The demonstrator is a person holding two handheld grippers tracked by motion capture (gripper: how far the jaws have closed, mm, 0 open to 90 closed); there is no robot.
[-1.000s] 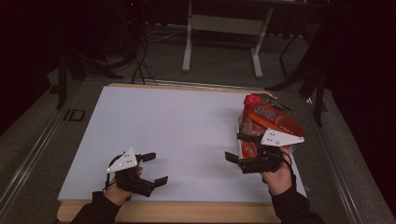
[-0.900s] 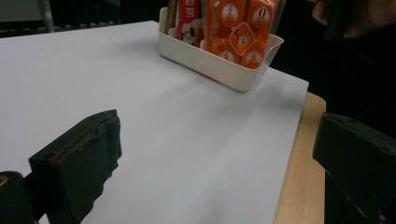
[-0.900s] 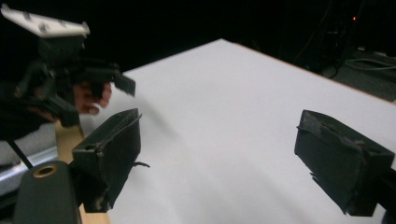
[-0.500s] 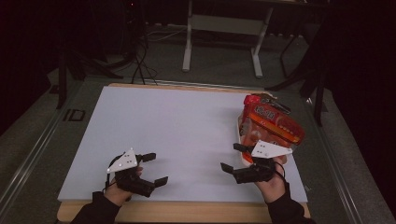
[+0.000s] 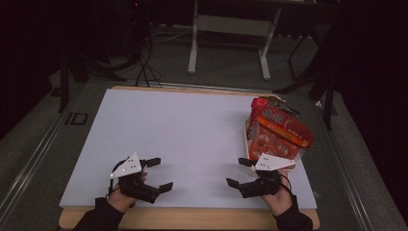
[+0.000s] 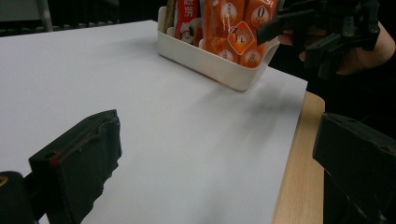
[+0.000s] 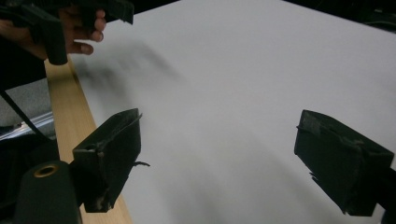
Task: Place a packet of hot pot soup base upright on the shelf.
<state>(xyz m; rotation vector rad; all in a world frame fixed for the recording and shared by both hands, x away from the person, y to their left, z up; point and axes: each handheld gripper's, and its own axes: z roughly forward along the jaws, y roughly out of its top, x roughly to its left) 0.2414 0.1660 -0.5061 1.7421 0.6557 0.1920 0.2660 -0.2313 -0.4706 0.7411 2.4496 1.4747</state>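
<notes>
Left gripper (image 5: 158,173), right gripper (image 5: 239,172): spread wide, facing inward.

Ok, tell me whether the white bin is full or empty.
Full. The bin at the right of the table is packed with orange and red packets standing up past its rim.

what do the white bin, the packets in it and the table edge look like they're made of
The white bin looks like smooth matte plastic, with rounded moulded walls and rim. The packets standing in it look like glossy printed film or foil, going by their sheen and bright orange print. The table edge looks like light wood or wood laminate, with a pale tan grain; the white sheet over it is matte.
</notes>
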